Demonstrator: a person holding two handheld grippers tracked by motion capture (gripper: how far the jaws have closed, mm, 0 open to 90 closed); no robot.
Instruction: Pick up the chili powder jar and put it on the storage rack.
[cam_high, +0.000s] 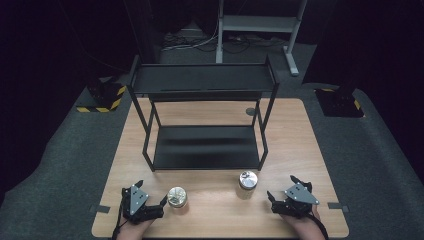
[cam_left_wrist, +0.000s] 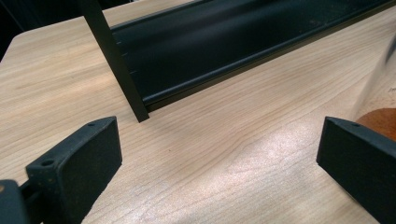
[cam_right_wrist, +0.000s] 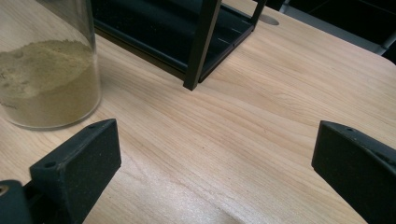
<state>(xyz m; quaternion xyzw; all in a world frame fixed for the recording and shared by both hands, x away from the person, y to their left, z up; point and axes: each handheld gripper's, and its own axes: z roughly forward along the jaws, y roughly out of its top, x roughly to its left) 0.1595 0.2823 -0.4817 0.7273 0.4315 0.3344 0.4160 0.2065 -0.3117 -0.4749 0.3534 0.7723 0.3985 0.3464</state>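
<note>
The left gripper (cam_high: 151, 195) and right gripper (cam_high: 281, 190) are resting low in the frame with jaws spread wide, gripping nothing. Two clear glass jars with silver metal lids are standing between them: the left jar (cam_high: 177, 198) just beside the left gripper, the right jar (cam_high: 247, 182) near the right gripper, below the black metal two-tier shelf (cam_high: 204, 146) on the light wooden table (cam_high: 290, 145).

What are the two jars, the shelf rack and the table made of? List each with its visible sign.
Left jar: apparently clear glass or plastic, gold-looking, probably metal lid.
Right jar: see-through wall showing tan powder; shiny silver lid, likely metal.
Shelf rack: matt black, thin straight posts, probably painted metal.
Table: pale wood grain, faint sheen; wood or laminate.
</note>
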